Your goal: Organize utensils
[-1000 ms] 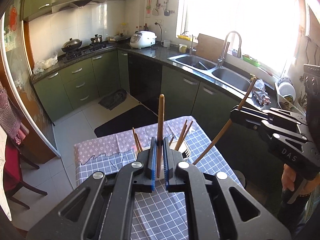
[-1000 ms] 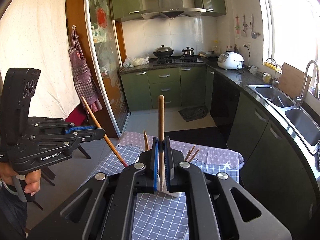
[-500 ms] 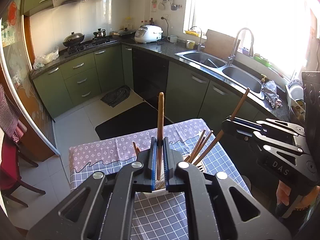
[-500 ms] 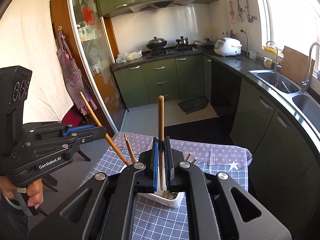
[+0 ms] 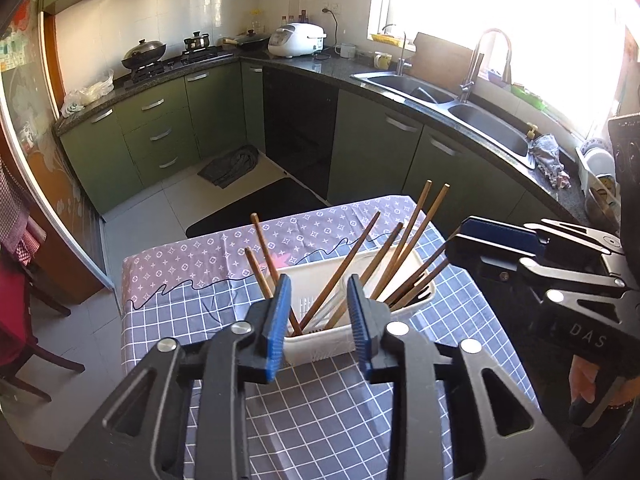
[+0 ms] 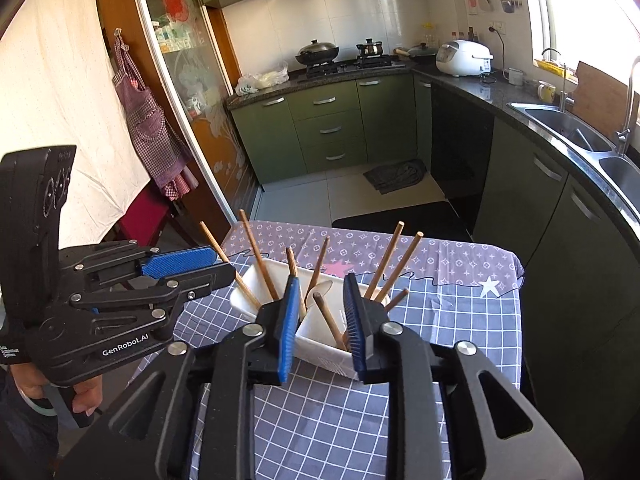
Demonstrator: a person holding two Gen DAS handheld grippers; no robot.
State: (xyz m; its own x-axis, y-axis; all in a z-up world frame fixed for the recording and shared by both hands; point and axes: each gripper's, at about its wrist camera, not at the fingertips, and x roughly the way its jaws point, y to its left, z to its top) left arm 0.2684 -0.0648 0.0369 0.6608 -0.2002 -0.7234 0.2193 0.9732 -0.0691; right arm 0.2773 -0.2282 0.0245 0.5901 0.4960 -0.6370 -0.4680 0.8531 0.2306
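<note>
Both the left hand-held gripper (image 5: 318, 316) and the right hand-held gripper (image 6: 322, 316) have just been opening and are now holding nothing. Their chopsticks (image 5: 340, 272) are standing in the white basket (image 5: 320, 346) on the desk (image 5: 320, 412). That pair is looking put away.

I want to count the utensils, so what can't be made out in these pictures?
- Chopstick lower ends: left wrist view, behind the left gripper.
- White spoon handle: right wrist view, hidden by the right gripper.
- Bottom of the white basket: both views, hidden by its walls.
</note>
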